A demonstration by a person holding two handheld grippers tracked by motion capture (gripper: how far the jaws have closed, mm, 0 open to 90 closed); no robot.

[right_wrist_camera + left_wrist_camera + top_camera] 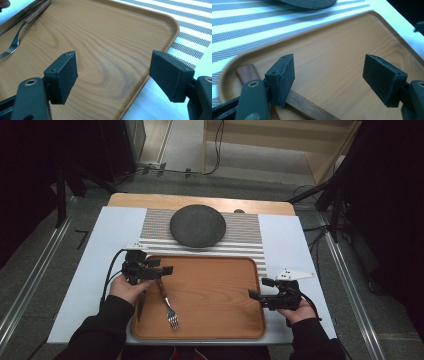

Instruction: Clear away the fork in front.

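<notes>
A person's two hands each hold black tongs over a wooden tray (215,285) on a white-covered counter (100,250). The left tongs (165,269) hover over the tray's near-left corner with their jaws wide apart and nothing between the pads. A fork (167,305) with a dark wooden handle lies on the tray just beneath and beside them, its tines pointing toward the person; in the left gripper view the handle (312,107) runs under the left pad, part of it hidden by the pad, and whether the two touch cannot be told. A second dark utensil (141,307) lies along the tray's left rim, partly covered by the left hand and too dim to identify. The right tongs (257,289) rest at the tray's right edge, jaws equally wide and empty, well apart from the fork. Beyond both tongs, a dark round plate (197,225) sits on a striped placemat (245,232), cut off at the top of the left gripper view. No writing or label is readable. The tray's centre and right half lie bare between the two tongs.
</notes>
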